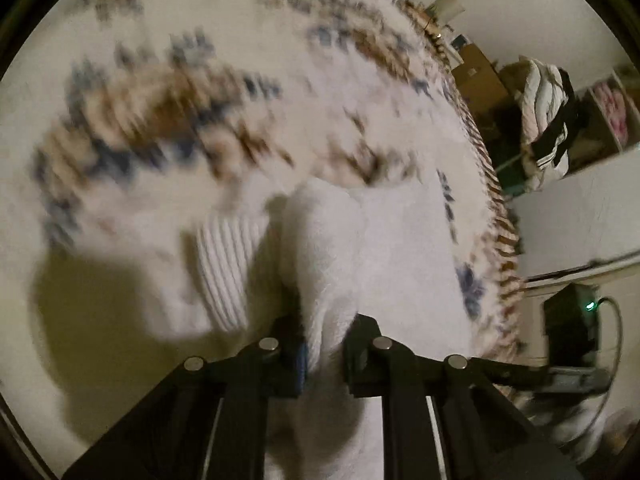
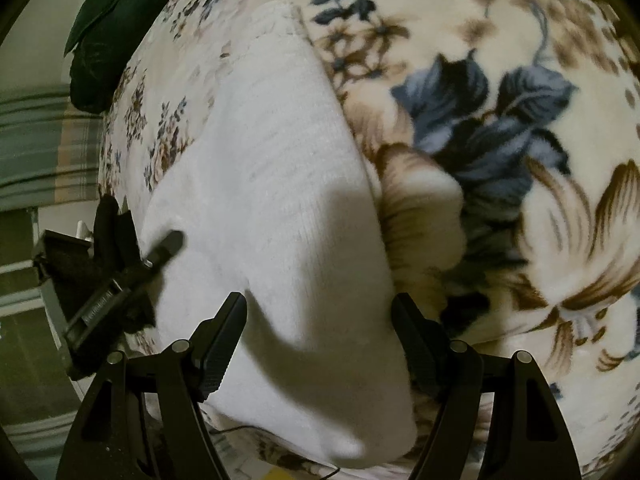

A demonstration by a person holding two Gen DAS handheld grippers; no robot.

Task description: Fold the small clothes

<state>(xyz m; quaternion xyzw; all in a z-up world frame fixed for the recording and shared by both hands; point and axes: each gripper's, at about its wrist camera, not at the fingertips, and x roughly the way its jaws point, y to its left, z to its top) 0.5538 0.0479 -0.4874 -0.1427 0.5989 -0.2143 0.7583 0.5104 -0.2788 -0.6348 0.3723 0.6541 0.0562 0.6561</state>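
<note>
A white knitted garment (image 2: pixel 280 184) lies on a floral blanket (image 2: pixel 500 128). In the left wrist view, which is blurred by motion, my left gripper (image 1: pixel 324 344) is shut on a raised fold of the white garment (image 1: pixel 320 248); a ribbed cuff (image 1: pixel 228 268) hangs to its left. In the right wrist view my right gripper (image 2: pixel 320 320) is open, its fingers standing wide on either side of the garment's near end, just above it. The left gripper (image 2: pixel 160 252) also shows there at the garment's left edge.
The blanket's fringed edge (image 1: pixel 492 200) runs down the right. Beyond it are cardboard boxes (image 1: pixel 476 72), a pile of clothes (image 1: pixel 548 120) and a black device with a green light (image 1: pixel 572 320). A dark green cushion (image 2: pixel 116 32) lies at the blanket's far left.
</note>
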